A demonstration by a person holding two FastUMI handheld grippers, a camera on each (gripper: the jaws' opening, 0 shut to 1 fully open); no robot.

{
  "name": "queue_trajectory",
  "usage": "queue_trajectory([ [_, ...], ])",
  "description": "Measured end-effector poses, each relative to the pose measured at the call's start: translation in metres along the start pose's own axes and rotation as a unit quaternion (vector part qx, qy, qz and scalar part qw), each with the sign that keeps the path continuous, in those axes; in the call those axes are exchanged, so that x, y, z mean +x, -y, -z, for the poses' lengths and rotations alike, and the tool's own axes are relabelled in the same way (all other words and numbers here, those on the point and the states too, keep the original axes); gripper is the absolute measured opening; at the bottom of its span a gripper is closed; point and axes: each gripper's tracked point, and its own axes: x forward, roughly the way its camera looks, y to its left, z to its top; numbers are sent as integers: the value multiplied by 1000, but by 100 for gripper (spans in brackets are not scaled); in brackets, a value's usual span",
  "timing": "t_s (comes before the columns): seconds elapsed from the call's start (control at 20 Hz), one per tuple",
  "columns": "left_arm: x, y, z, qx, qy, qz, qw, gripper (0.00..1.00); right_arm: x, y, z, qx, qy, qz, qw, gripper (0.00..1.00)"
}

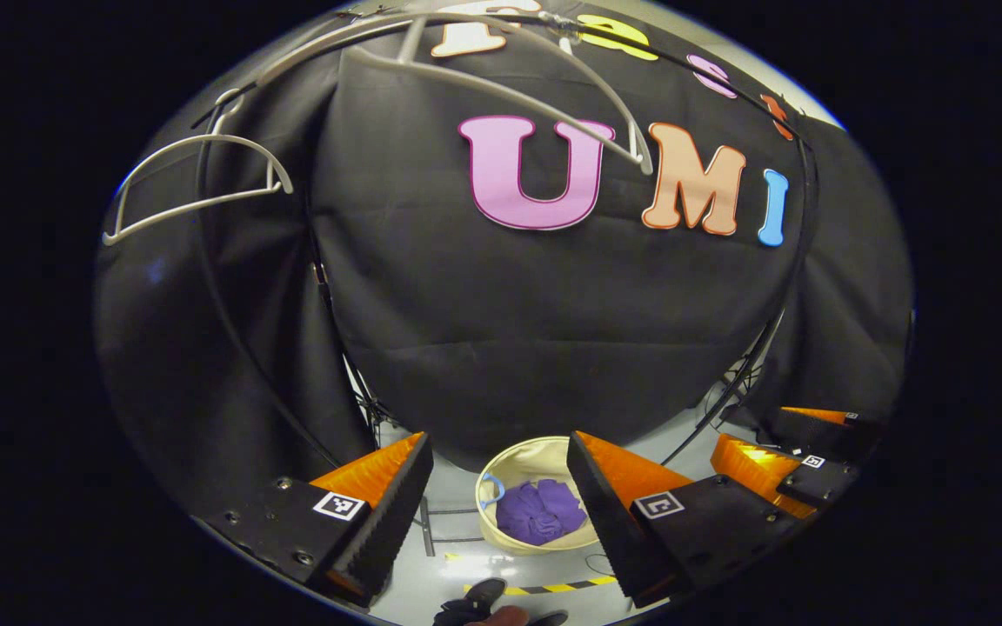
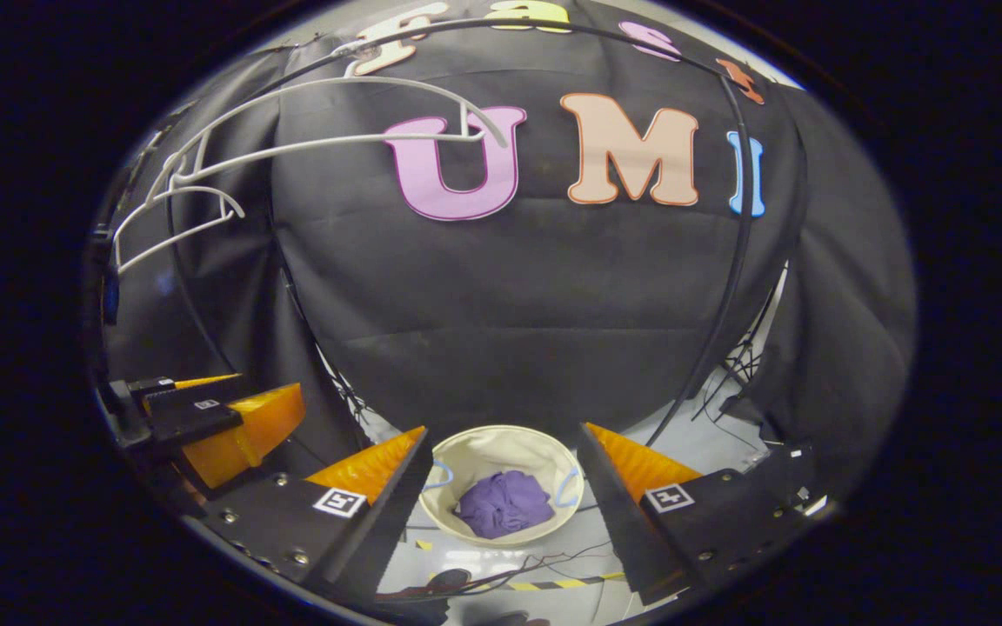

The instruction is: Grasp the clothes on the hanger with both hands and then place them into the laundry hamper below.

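Both grippers hover above the hamper (image 1: 536, 539), fingers spread wide and holding nothing. Purple clothes (image 1: 540, 511) lie bunched inside the hamper, seen between the left gripper (image 1: 501, 513) fingers and likewise between the right gripper (image 2: 501, 509) fingers. Bare white hangers (image 2: 336, 139) hang high above the hamper.

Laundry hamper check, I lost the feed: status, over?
Left gripper open, right gripper open, both empty. Purple clothes inside laundry hamper. White hangers bare. Nothing obstructing.
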Motion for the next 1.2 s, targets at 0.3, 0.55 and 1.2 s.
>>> queue_trajectory([
  [0.3,-38,-9,-24,17,38,-17,999,94,-29,0,-40,-5,47,-7,999,100],
  [0.55,-75,-6,-77,-2,102,-5,995,95,-63,-5,-88,-39,118,-9,992,100],
  [1.2,-146,2,-179,59,220,-27,973,94,-131,-28,-188,-34,273,-39,961,97],
])
